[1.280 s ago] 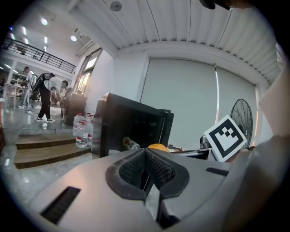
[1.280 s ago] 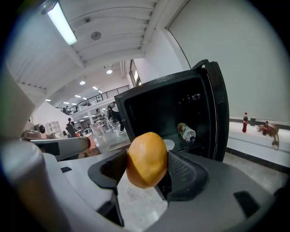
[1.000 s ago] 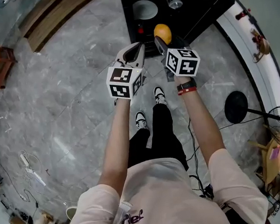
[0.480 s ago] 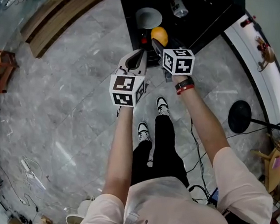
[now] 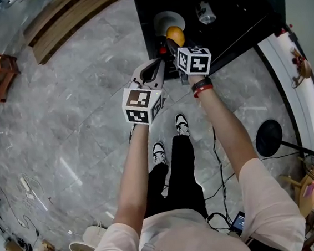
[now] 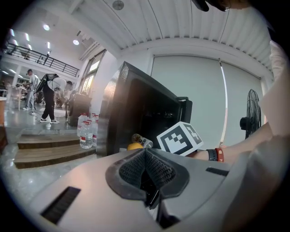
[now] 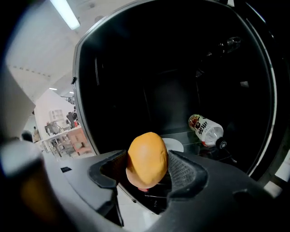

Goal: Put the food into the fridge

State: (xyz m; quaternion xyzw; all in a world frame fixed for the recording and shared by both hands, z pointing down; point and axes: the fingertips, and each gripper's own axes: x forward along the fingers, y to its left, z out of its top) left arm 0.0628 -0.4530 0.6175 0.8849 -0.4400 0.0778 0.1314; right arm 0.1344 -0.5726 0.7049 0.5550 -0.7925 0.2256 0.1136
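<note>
Black fridge point(image 5: 235, 25) open at 12–1 o'clock. Inside it a white plate point(image 5: 162, 19), with a bottle point(image 5: 206, 12) on its side at the plate's 3 o'clock. Right gripper point(image 5: 174, 43) reaches in, orange fruit point(image 5: 176, 34) at its tip, over the plate's near rim. Left gripper point(image 5: 152, 68) is at its 8 o'clock, over the grey marble floor point(image 5: 78, 119). Wooden steps point(image 5: 62, 20) at 11, black round stand base point(image 5: 268, 137) at 3.

Bright ceiling lights point(image 6: 45, 27) glare, the fridge point(image 7: 172, 68) interior is near black, fisheye edges bend and vignette.

Both arms reach forward, left tongs point(image 6: 145, 152) closed and empty, right tongs point(image 7: 144, 166) farther ahead, clamping an orange fruit point(image 7: 147, 153).
</note>
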